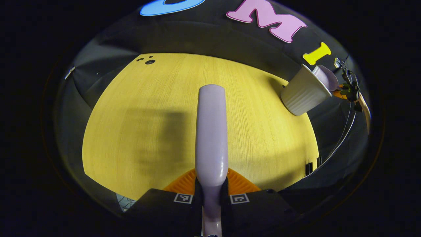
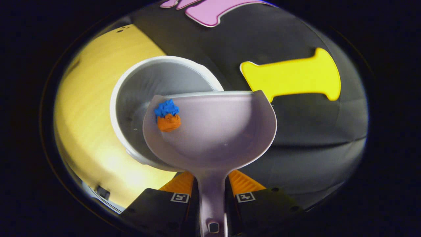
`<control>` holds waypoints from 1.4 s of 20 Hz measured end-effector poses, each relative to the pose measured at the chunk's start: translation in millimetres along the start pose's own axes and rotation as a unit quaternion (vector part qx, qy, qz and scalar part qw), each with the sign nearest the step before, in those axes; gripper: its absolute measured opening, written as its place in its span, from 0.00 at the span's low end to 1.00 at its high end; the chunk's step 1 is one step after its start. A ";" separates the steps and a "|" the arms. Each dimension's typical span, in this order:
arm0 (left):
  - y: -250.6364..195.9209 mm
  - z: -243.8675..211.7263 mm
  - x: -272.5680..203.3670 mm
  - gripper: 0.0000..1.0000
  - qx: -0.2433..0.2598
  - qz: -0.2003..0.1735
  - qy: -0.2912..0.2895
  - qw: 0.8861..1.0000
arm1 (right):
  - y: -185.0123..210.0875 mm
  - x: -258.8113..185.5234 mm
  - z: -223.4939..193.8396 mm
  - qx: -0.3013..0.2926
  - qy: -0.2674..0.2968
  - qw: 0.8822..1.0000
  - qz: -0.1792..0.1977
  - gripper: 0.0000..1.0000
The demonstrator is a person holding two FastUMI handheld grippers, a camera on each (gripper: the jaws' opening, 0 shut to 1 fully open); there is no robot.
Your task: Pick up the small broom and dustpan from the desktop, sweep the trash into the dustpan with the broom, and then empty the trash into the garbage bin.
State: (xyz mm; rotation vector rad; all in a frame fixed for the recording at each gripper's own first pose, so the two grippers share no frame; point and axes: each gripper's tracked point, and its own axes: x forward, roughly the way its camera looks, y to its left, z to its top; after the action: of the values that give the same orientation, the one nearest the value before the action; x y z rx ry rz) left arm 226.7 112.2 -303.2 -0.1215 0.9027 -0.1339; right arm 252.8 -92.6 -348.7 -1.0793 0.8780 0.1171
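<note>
In the left gripper view my left gripper (image 1: 211, 192) is shut on the pale lilac broom (image 1: 211, 131), which points forward above the yellow desktop (image 1: 148, 131). In the right gripper view my right gripper (image 2: 210, 191) is shut on the handle of the lilac dustpan (image 2: 217, 131). The pan hangs over the rim of the white garbage bin (image 2: 148, 82). A blue and orange lump of trash (image 2: 167, 116) sits at the pan's left edge, above the bin's opening. The left gripper view also shows the ribbed bin (image 1: 304, 92) at the far right with the dustpan (image 1: 327, 77) at its mouth.
The bin stands at the desktop's far right corner, close to the black cloth wall (image 2: 296, 138). A hand holding the other gripper (image 1: 350, 89) with trailing cables shows beyond the bin. Small dark holes (image 1: 149, 61) mark the table's far left.
</note>
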 end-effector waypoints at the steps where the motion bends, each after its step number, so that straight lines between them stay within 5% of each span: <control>1: -2.1 0.7 0.6 0.27 -0.003 0.001 -0.001 1.000 | 0.0 0.5 0.9 -0.011 0.004 1.000 0.010 0.37; 8: -6.4 3.7 -4.6 0.27 0.015 0.020 0.002 1.000 | -17.3 -11.7 -11.3 -0.163 0.014 0.986 -0.010 0.37; 13: -10.0 13.5 -10.5 0.27 0.024 0.028 -0.006 0.999 | -16.9 -19.7 -8.0 -0.170 0.005 0.985 -0.021 0.33; 17: -12.5 20.8 -16.0 0.28 0.034 0.031 -0.023 0.999 | -27.0 -28.4 -14.5 -0.105 0.002 0.994 -0.034 0.33; 20: -15.0 22.8 -16.6 0.27 0.025 0.023 -0.032 0.999 | -31.2 -49.7 -25.4 -0.007 0.001 1.000 -0.002 0.37; 27: -5.2 22.9 -26.5 0.26 0.014 0.007 -0.055 0.998 | -40.8 -95.8 -41.0 0.156 0.007 0.987 0.022 0.41; 28: -1.9 23.5 -28.2 0.26 0.015 0.005 -0.057 0.998 | -39.9 -103.0 -42.7 0.184 0.002 0.983 0.028 0.34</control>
State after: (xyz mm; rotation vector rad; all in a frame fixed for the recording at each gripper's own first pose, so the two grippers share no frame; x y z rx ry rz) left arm 227.9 116.2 -266.7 -0.0950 0.7867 -0.1292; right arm 179.2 -114.1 -258.4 -0.7100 0.8924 -0.0018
